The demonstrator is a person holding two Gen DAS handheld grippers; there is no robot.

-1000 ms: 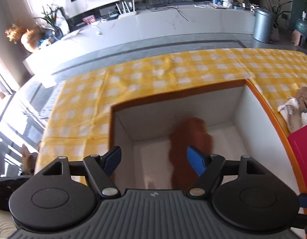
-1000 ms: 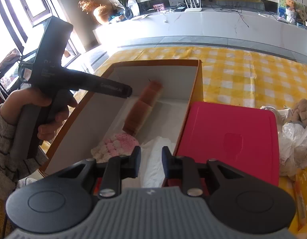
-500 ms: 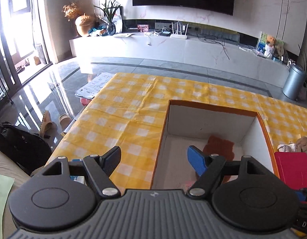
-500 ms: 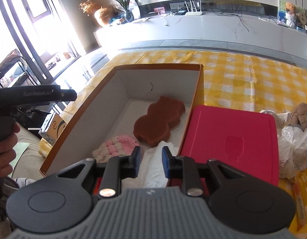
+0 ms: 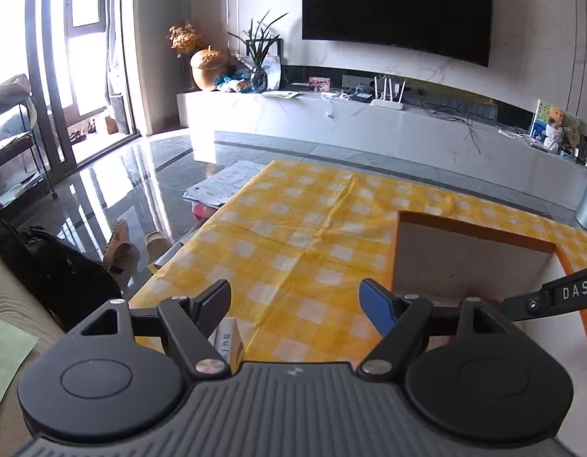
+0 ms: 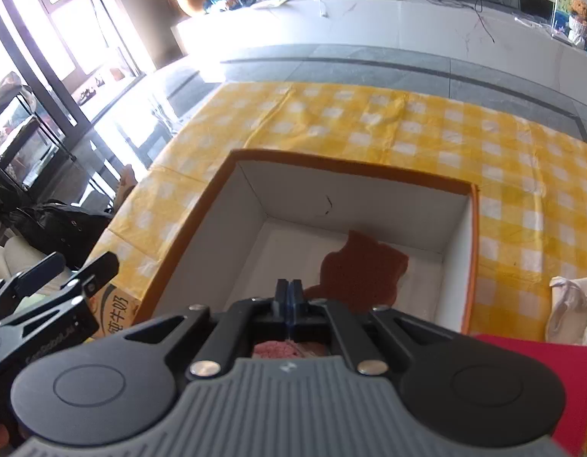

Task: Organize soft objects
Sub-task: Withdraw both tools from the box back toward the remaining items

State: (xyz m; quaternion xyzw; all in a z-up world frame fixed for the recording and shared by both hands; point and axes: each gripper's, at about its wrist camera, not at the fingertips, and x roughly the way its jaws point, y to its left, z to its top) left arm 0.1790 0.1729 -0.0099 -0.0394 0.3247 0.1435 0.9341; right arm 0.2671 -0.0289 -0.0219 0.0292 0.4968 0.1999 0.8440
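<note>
At the lower left of the right wrist view, the left hand-held gripper (image 6: 65, 270) hangs spread and empty. Lower centre, the right hand-held gripper (image 6: 289, 297) is pressed together on nothing. Right of it, the brown soft toy (image 6: 364, 272) lies flat in the box (image 6: 202, 221); it looks light and squashy, so its edge seems a good place to pinch.

A dark television (image 5: 396, 7) hangs on the pale marble wall (image 5: 529, 38) above a long white cabinet (image 5: 369, 129). Sunlight floods through tall windows (image 5: 84, 38) onto glossy grey floor (image 5: 133, 198).
</note>
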